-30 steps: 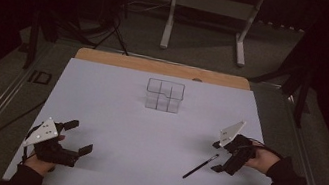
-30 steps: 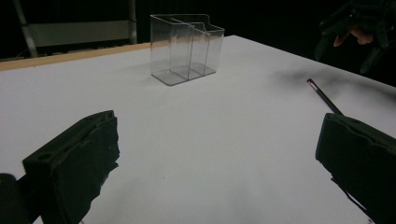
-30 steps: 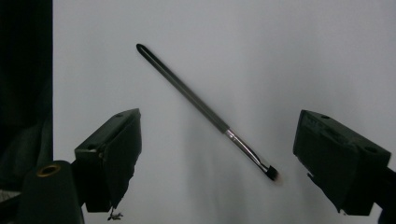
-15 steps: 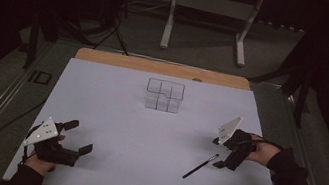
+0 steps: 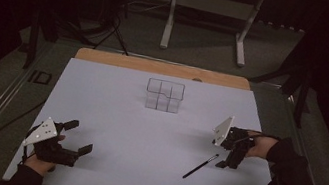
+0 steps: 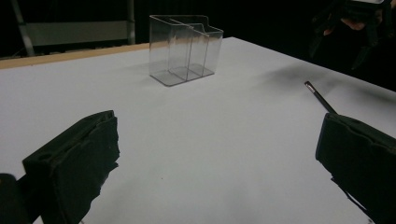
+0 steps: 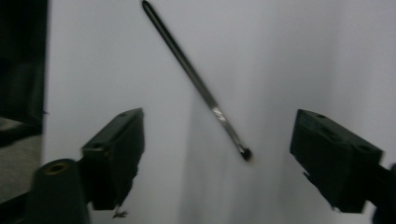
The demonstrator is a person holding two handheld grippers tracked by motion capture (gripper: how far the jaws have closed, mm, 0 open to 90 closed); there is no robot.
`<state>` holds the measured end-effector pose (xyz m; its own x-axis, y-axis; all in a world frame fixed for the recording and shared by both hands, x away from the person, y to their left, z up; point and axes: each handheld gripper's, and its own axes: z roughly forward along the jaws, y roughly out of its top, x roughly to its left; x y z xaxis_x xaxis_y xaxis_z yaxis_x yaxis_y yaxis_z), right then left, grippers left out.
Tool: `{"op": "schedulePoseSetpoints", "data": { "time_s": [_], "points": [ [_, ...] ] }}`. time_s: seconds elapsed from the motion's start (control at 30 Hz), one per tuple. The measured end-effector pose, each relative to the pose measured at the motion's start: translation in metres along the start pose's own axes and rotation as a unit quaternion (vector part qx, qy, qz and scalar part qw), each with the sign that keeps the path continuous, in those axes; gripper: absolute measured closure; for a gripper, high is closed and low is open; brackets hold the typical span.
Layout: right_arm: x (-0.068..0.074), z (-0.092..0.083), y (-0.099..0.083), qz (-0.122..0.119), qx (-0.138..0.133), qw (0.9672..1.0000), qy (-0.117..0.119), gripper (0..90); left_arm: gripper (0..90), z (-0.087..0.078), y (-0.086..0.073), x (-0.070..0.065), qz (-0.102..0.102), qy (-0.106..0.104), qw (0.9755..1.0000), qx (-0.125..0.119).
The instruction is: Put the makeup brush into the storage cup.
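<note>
1. The right gripper (image 5: 225,159) hangs over the right side of the white table (image 5: 119,110), its jaws pointing down at a thin black brush (image 5: 200,166) that lies flat on the sheet.
2. In the right gripper view the brush (image 7: 196,81) runs slantwise between the two black jaws, its tip end nearest the camera (the picture is a little blurred). The jaws stand wide apart and have just been closing slightly; neither pad touches the brush.
3. In the high view the brush lies just beside the right gripper, on its inner side, slanting from lower left to upper right, well short of the table's near edge.
4. The left gripper (image 5: 72,138) rests low near the front left corner of the table, held by the person's left hand (image 5: 41,163), its jaws spread wide with nothing between them.
5. From the left gripper view the brush's (image 6: 320,97) far end shows above the right-hand jaw, and the right gripper (image 6: 355,28) is seen at the upper right.
6. A clear plastic organiser (image 5: 164,95) with several compartments stands upright toward the back middle of the table, well apart from both grippers and from the brush; the same box (image 6: 184,49) looks empty.
</note>
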<state>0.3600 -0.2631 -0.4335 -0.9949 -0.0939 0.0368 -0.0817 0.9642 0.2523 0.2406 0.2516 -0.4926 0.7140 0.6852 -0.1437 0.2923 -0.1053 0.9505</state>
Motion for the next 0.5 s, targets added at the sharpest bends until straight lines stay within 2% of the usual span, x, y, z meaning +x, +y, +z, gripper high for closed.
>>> {"op": "schedulePoseSetpoints", "data": {
  "time_s": [0.07,0.2,0.37,0.4,0.47,0.5],
  "points": [
    [-0.002,-0.001,0.001,0.000,0.000,1.0000,0.009,17.3,0.7,0.000,0.000,0.000,0.000,0.000,1.0000,0.000],
    [-0.003,0.000,0.005,-0.036,0.022,0.9991,0.002,18.8,0.7,0.000,0.000,0.000,0.000,-0.001,1.0000,0.001],
    [-0.005,-0.001,0.010,-0.072,0.031,0.9969,0.000,29.1,0.7,0.000,0.000,0.000,0.000,-0.002,1.0000,0.000],
    [-0.005,-0.002,0.012,-0.082,0.031,0.9961,-0.007,31.5,0.7,0.000,0.000,0.000,0.001,-0.002,1.0000,0.001],
    [-0.006,-0.002,0.015,-0.089,0.026,0.9957,-0.004,33.5,0.7,0.000,0.000,0.000,0.001,-0.003,1.0000,0.001],
    [-0.006,-0.002,0.016,-0.085,0.025,0.9961,0.005,35.6,0.7,0.000,0.000,0.000,0.002,-0.003,1.0000,0.003]
  ]
}}
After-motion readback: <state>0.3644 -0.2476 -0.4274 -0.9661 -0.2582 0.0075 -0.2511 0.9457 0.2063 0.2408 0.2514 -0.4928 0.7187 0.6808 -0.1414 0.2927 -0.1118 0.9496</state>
